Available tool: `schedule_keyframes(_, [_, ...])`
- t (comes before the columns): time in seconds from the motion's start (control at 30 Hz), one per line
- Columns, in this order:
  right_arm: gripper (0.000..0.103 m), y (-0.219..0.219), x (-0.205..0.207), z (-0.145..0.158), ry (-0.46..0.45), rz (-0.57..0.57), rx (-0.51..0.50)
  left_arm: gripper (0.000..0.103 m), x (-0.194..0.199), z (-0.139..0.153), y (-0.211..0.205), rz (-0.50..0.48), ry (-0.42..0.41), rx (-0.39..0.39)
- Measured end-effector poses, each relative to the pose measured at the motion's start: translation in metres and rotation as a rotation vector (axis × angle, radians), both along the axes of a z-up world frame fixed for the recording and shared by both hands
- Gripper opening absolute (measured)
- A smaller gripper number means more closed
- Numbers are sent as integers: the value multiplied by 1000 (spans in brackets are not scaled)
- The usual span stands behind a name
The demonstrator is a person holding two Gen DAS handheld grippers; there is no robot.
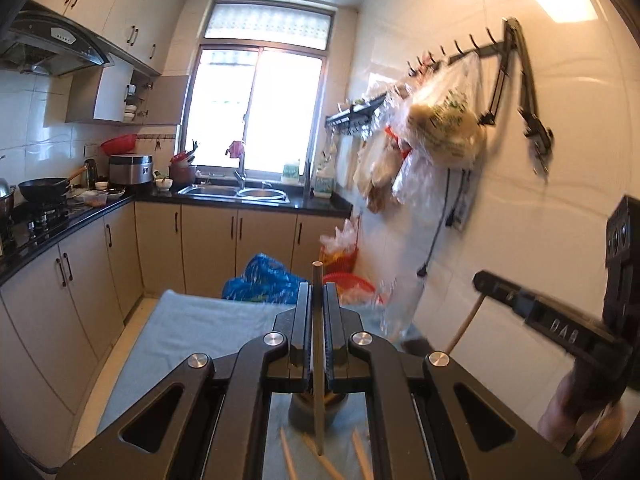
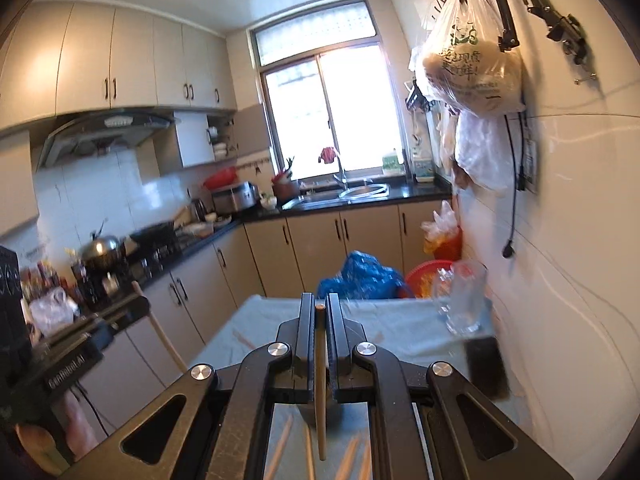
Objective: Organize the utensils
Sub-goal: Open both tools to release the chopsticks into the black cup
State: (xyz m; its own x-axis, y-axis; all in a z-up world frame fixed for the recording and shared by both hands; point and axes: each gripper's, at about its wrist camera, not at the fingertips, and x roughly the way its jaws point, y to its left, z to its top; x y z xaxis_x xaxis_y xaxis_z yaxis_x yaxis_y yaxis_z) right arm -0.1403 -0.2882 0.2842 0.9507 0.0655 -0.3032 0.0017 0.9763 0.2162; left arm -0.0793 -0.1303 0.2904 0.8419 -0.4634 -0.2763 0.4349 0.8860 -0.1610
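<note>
Each gripper is closed on one wooden chopstick: the left gripper (image 1: 318, 312) holds its chopstick (image 1: 317, 360) upright, and the right gripper (image 2: 320, 320) holds another chopstick (image 2: 320, 380). More chopsticks (image 2: 352, 456) lie on the table (image 2: 400, 332) below, near a dark holder (image 1: 316, 412). I judge each stick should stay vertical and go down slowly into the holder, one at a time.

Cloth-covered table (image 2: 400, 328) with loose chopsticks (image 2: 280, 444), dark cup (image 1: 310, 412), glass (image 2: 464, 300).

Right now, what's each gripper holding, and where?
Left gripper: thin wooden chopstick, clamped near its top end. Right gripper: another wooden chopstick, same place.
</note>
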Motion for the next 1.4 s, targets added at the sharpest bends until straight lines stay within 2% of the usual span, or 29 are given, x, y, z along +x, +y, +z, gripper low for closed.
schedule_keyframes(0.2, [6,-3,48,-3,-23,-31,21,5,53,2,-23,29,6,-39])
schedule_keyframes(0.4, [6,-9,86,-34,52,-34,35,5,99,-42,-42,42,114,1])
schedule_keyframes(0.57, [6,-12,106,-65,145,-18,37,5,113,-67,-46,34,185,22])
schedule_keyframes(0.67, [7,-14,111,-76,174,-18,44,6,108,-70,-43,43,176,24])
schedule_keyframes(0.73, [9,-17,113,-80,183,-22,47,14,104,-67,-40,31,178,17])
schedule_keyframes(0.77, [16,-18,112,-80,183,-27,46,26,102,-64,-38,25,178,9])
schedule_keyframes(0.8, [29,-18,112,-80,181,-29,48,34,97,-61,-35,26,171,-2])
schedule_keyframes(0.87, [36,-18,107,-76,169,-33,46,36,87,-54,-29,34,146,-9])
schedule_keyframes(1.0, [37,-13,88,-60,145,-29,26,40,61,-41,-13,25,122,-13])
schedule_keyframes(1.1, [45,-11,67,-49,132,-23,1,47,39,-38,5,30,113,-26])
schedule_keyframes(1.2, [51,-10,41,-43,131,-19,-31,49,15,-40,23,42,109,-28])
schedule_keyframes(1.33, [58,-11,14,-46,177,-16,-58,52,-15,-53,43,78,122,-1])
schedule_keyframes(1.4, [63,-13,2,-56,232,-2,-69,56,-25,-65,51,86,145,10])
